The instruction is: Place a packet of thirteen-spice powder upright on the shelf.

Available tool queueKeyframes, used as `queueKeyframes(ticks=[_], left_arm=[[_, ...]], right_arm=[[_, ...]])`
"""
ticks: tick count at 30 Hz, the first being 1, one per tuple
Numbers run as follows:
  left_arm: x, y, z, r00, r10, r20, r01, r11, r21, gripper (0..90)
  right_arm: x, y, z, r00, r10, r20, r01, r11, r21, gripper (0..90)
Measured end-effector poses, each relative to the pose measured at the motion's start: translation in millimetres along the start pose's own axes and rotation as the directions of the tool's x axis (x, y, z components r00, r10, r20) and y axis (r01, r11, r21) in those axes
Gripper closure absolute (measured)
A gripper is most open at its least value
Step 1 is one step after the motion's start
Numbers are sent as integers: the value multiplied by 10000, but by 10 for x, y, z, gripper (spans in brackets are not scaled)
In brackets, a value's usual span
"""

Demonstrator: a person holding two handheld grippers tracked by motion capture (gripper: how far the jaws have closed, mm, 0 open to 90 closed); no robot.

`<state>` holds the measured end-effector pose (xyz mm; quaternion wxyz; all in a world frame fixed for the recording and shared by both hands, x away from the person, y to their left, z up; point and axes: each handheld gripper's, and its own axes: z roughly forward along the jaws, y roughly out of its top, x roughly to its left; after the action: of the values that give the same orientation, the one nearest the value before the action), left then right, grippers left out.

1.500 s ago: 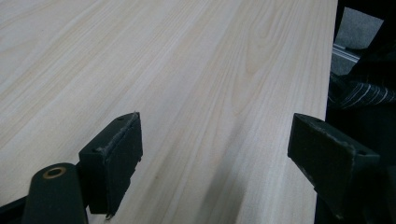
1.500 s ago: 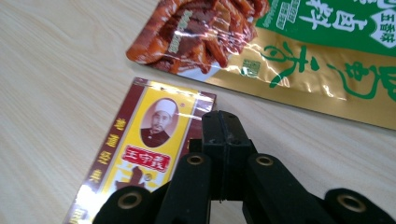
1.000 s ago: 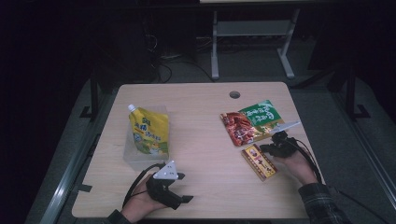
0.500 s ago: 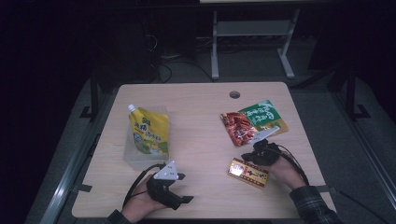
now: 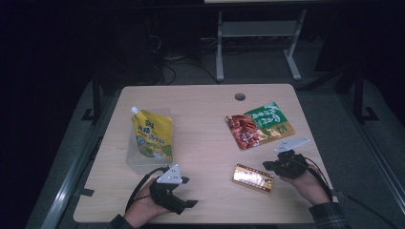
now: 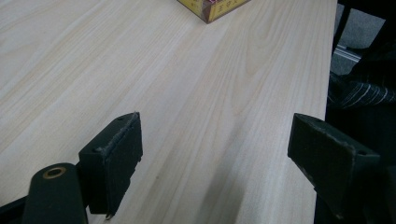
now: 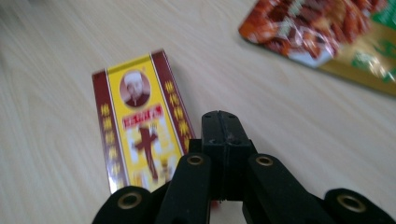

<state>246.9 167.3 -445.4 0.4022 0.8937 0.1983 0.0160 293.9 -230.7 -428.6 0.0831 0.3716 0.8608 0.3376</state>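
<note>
On the bench [image 5: 205, 114] sit three packs: one yellow box [image 5: 252, 178], one yellow pouch [image 5: 152, 136] far left of it, one red-green pouch [image 5: 258, 125] behind it. Right tongs [image 7: 222, 126] pressed closed, empty, beside the box; left tongs [image 6: 229, 154] gaping wide, empty.

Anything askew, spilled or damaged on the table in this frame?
Nothing spilled or torn. The flat yellow-and-maroon box lies at a slant to the wooden table edges, beside the shut right gripper. The yellow spouted pouch rests in a clear plastic tray; the red-and-green snack packet lies flat.
</note>
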Motion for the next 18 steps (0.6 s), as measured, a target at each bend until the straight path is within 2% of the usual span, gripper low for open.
queueKeyframes(ticks=[4,8,14,18], left_arm=[[-4,4,5,10000,-44,20,44,10000,60,173],[-4,13,20,10000,-20,64,19,10000,52,173],[-5,20,30,9999,19,108,-20,10000,71,173],[-3,19,33,9999,26,122,-27,10000,75,173]], right_arm=[[11,-228,-159,9978,607,265,-610,9981,128,898],[37,-359,-188,9965,796,255,-806,9960,377,898],[68,-372,-120,9970,777,41,-778,9948,654,898],[60,-332,-74,9974,722,-9,-720,9953,642,898]])
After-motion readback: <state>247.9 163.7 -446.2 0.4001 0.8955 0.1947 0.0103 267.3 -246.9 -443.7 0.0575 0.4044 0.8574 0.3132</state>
